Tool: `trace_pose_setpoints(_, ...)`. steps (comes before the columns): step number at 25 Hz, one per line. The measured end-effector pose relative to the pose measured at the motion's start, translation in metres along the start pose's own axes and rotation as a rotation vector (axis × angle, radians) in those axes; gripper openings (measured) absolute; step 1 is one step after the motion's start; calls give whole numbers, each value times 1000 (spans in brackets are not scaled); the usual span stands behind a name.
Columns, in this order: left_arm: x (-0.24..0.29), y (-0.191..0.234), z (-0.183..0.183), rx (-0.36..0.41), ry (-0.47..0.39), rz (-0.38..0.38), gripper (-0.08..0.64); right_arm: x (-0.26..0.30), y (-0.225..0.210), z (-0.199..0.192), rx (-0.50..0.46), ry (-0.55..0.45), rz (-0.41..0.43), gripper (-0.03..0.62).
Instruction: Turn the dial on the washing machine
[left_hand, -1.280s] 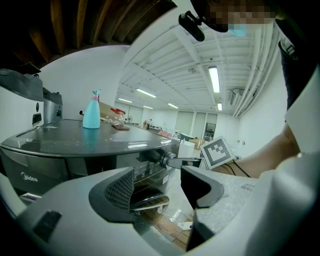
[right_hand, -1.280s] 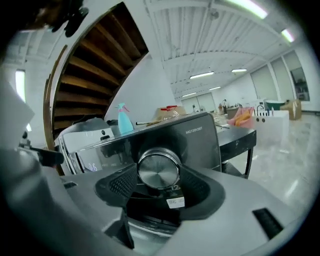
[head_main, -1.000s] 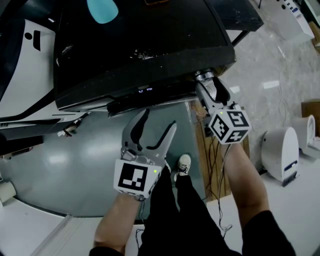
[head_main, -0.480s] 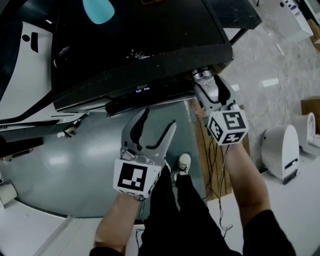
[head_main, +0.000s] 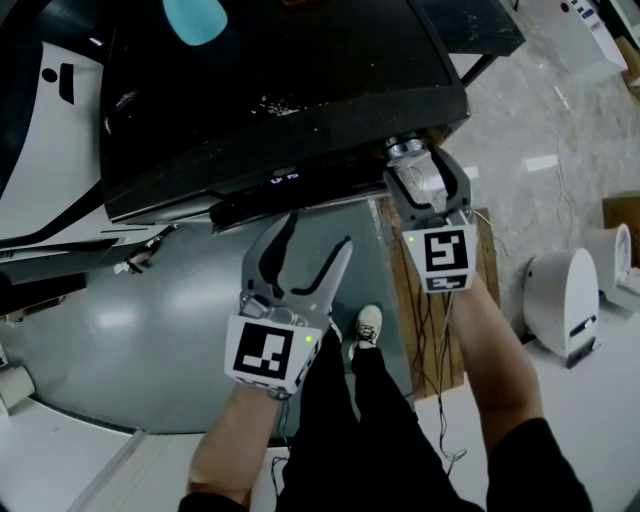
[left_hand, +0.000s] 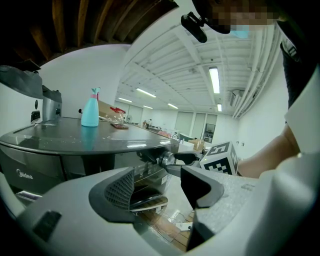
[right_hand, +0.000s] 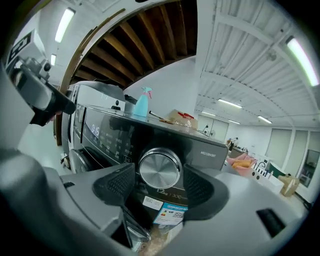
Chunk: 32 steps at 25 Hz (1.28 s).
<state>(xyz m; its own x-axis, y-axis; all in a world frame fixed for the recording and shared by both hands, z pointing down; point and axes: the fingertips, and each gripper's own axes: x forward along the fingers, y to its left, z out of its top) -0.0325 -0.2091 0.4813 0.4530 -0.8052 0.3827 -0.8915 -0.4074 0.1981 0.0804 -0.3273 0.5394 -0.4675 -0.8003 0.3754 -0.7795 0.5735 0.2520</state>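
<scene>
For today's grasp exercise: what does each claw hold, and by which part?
Right claw grips the dial by its rim, either side. Left claw is open, empty.

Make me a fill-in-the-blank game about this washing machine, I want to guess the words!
The right hand-held gripper grips the round silver ___.
The left hand-held gripper holds nothing, and its jaws are ___.
The blue spray bottle stands on ___ of the washing machine.
Missing words: dial; open; top.

Head view is looking steeply down on the washing machine; right gripper view is facing its dial closely (left gripper view is sharing it, sidelong).
</scene>
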Motion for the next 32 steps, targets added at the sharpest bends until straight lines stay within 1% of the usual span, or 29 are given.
trace_pose_setpoints(2, 0, 1, 0, -2, 1, 1, 273, 1, 0, 1, -38, -9, -11, 291)
trace_pose_setpoints(4, 0, 1, -1, -5, 3, 1, 273, 1, 0, 0, -60, 1, -25, 264)
trace_pose_setpoints(6, 0, 2, -3, -9, 5, 0, 273, 2, 0, 1, -58, -5, -31, 258)
trace_pose_setpoints(8, -1, 2, -3, -12, 5, -1, 273, 2, 0, 1, -20, -6, -27, 258)
trace_pose_setpoints(11, -3, 3, -3, -14, 1, -2, 273, 2, -1, 0, 89, -13, 0, 256)
trace_pose_setpoints(13, -5, 4, -2, -14, 0, -2, 273, 2, -4, -2, 210, -27, 30, 256)
trace_pose_setpoints(16, -6, 5, -2, -12, 0, -2, 273, 2, -7, -6, 424, -41, 73, 257)
trace_pose_setpoints(17, -7, 6, -3, -12, -1, -2, 273, 1, -8, -7, 467, -45, 80, 258)
trace_pose_setpoints(18, -7, 6, -3, -13, -1, -2, 273, 1, -8, -7, 485, -48, 80, 258)
trace_pose_setpoints(23, -8, 6, -5, -16, -2, -5, 273, 0, -7, -7, 464, -52, 56, 259)
trace_pose_setpoints(28, -10, 5, -4, -20, -4, -3, 273, -1, -7, -4, 448, -57, 58, 267)
trace_pose_setpoints(30, -10, 5, -4, -17, -6, -4, 273, -1, -6, -2, 428, -58, 58, 268)
trace_pose_setpoints(32, -11, 5, -4, -17, -7, -5, 273, -1, -6, -1, 385, -55, 46, 270)
